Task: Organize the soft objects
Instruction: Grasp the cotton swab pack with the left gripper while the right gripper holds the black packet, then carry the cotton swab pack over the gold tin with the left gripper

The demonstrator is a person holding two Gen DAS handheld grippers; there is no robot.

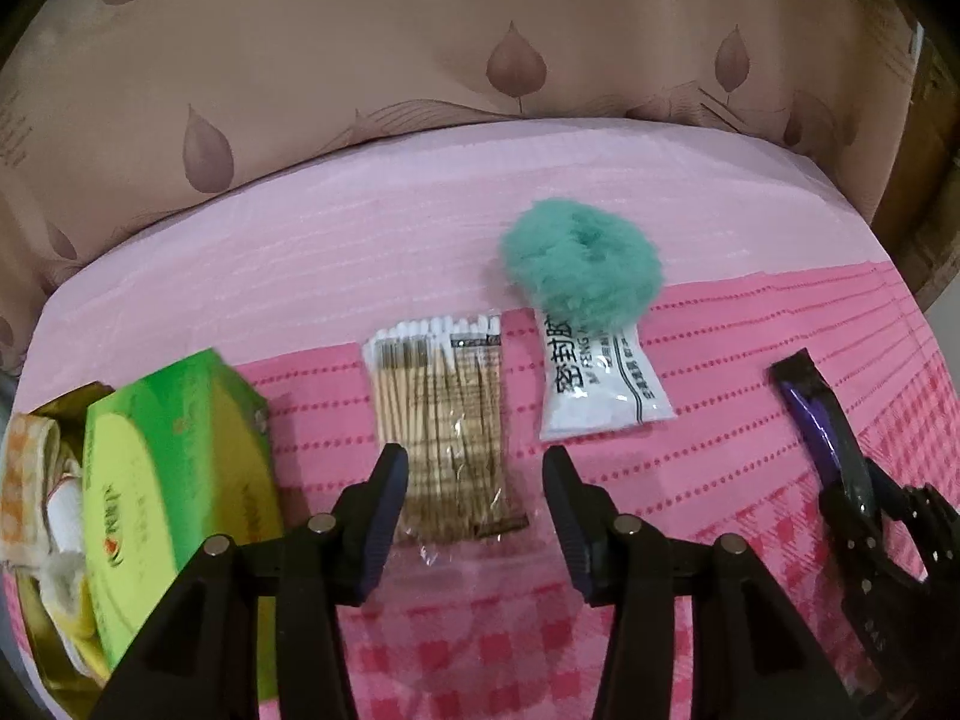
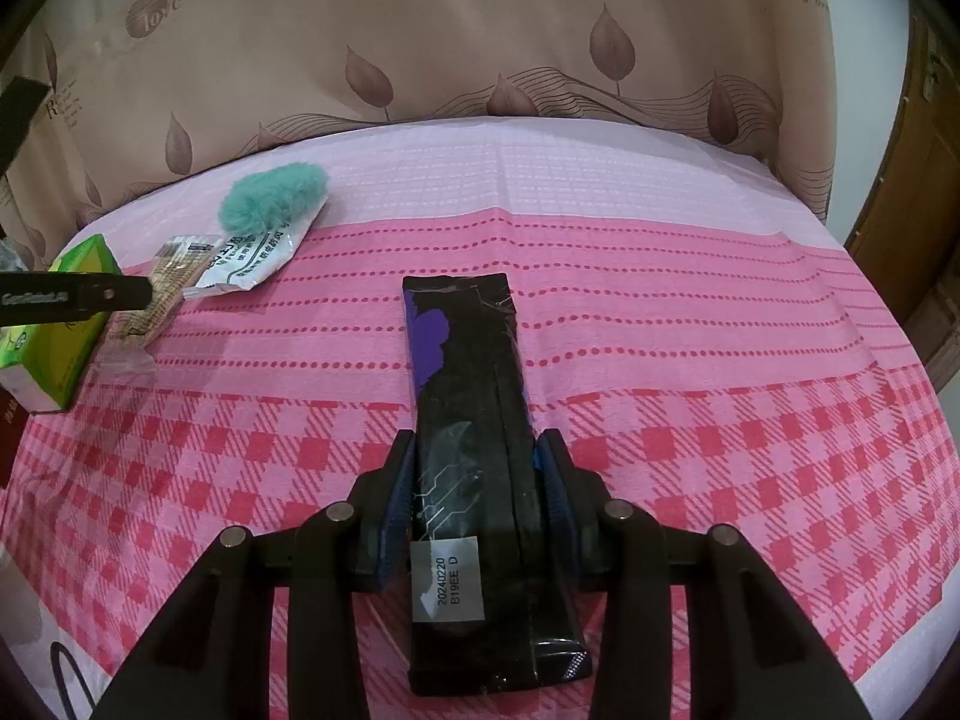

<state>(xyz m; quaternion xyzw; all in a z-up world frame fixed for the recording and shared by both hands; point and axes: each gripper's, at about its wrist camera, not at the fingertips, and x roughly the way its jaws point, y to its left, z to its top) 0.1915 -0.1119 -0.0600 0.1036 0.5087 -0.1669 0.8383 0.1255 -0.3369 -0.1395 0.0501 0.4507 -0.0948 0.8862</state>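
A table draped in a pink cloth (image 2: 660,312), pale at the far edge, striped across the middle and checked toward the near edge, is seen below a beige leaf-printed curtain (image 1: 420,60). The right gripper (image 2: 480,504) is closed on a long black-and-purple packet (image 2: 468,396), whose sides are pressed by both blue pads; the packet is held lengthwise between the fingers above the checked part of the cloth, its far end reaching over the stripes, and a white date label is seen near its close end. The left gripper (image 1: 474,504) is held with its fingers wide apart and nothing between them, poised over the near end of a clear bag of cotton swabs (image 1: 444,414) that lies on the striped band. Just beside the swabs, toward the right, a white sachet (image 1: 600,384) with black printed characters is laid, and a teal fluffy scrunchie (image 1: 582,258) is resting partly on its far end, at the border of the pale strip. Toward the left edge a green tissue box (image 1: 174,468) is seen, and beside it a gold-coloured container (image 1: 42,480) holding a folded orange-checked cloth.
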